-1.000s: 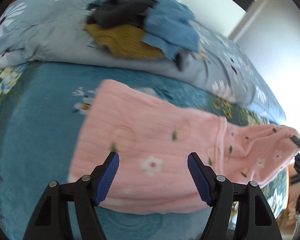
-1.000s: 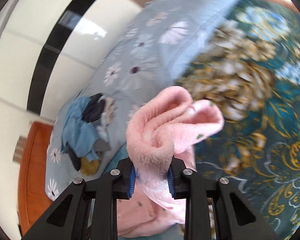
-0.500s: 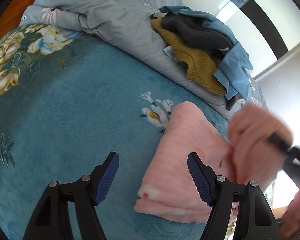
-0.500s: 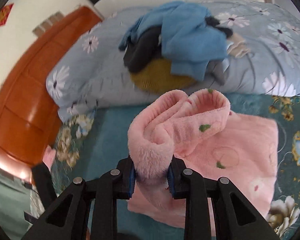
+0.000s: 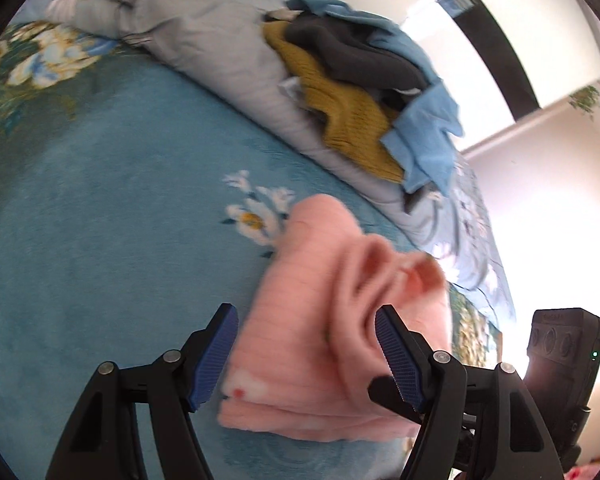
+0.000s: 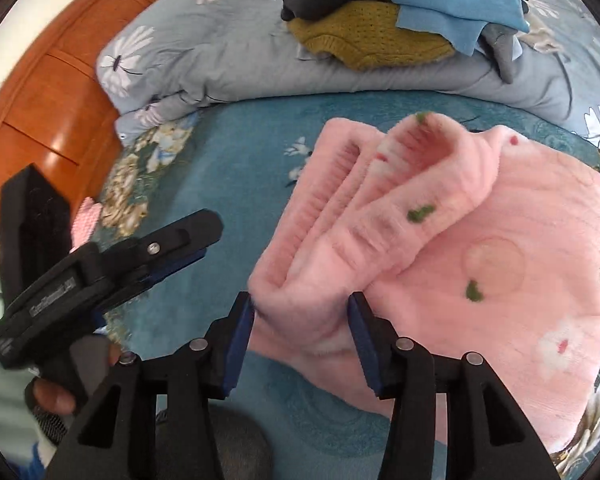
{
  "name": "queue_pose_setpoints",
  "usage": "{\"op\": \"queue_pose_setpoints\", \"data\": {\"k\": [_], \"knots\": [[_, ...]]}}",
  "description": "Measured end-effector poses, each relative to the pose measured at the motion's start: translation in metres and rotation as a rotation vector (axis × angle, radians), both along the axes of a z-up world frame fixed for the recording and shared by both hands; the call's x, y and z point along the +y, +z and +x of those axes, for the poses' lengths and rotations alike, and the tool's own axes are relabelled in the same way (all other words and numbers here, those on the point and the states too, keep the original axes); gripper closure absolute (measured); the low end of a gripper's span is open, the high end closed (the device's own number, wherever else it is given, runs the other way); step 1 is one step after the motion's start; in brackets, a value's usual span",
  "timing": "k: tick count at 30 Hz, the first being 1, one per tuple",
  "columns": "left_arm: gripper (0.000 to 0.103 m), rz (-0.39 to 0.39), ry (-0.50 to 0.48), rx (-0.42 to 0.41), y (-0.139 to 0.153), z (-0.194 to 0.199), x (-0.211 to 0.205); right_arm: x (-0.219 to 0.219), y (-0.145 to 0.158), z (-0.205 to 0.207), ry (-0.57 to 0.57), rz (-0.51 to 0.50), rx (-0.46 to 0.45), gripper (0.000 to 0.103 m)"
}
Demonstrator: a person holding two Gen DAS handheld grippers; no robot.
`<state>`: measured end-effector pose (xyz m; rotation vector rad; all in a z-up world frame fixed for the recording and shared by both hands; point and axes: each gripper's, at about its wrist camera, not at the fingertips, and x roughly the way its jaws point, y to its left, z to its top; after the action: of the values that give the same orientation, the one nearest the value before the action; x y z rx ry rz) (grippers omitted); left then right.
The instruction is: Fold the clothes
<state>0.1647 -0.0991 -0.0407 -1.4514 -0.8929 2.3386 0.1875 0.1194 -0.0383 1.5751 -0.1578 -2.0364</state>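
— Pink garment (image 6: 500, 256): what does it look like?

— Fluffy, fleece-like fabric, pale pink, with small green leaf marks, white flowers with red dots, and a faint round patch. It lies folded in layers on the teal flowered bedspread (image 6: 236, 148).

— Is it flat?

— Most of it is. One part with a ribbed edge is bunched into a thick roll that rises off the flat layers, from the far edge down to the near left corner.

— Where is the right hand-held gripper (image 6: 302, 328)?

— At the near end of that roll. Its blue pads (image 6: 242, 330) stand on either side of the bunched fabric, partly spread; the cloth fills the gap and touches both pads, so the hand-held gripper is holding the roll loosely rather than pinching it tight.

— And the left hand-held gripper (image 5: 306, 354)?

— Spread wide and holding nothing. From its own camera the garment's stacked near edge (image 5: 312, 400) shows between and beyond the fingers. From the right wrist camera it sits to the left of the garment, above the bedspread and apart from the cloth.

— What lies behind?

— A grey-blue quilt (image 6: 228, 52) with white daisies, bunched along the far side of the bedspread. On it sits a heap of other clothes (image 6: 380, 20): a mustard knit, something dark grey, something light blue. A wooden headboard (image 6: 48, 92) shows at the left.
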Motion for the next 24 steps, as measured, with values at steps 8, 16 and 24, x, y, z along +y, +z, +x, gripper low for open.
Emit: {"op": "queue_pose_setpoints", "data": {"k": [8, 16, 24], "knots": [[0.028, -0.016, -0.299, 0.084, 0.009, -0.022, 0.075, 0.106, 0.0, -0.01, -0.309, 0.032, -0.035, 0.053], [0.03, -0.088, -0.403, 0.023, -0.018, -0.046, 0.11, 0.137, -0.007, -0.006, -0.39, 0.036, -0.066, 0.053], [0.045, -0.158, -0.349, -0.015, -0.032, -0.039, 0.093, 0.153, -0.02, -0.007, -0.416, 0.015, -0.087, 0.053]]}}
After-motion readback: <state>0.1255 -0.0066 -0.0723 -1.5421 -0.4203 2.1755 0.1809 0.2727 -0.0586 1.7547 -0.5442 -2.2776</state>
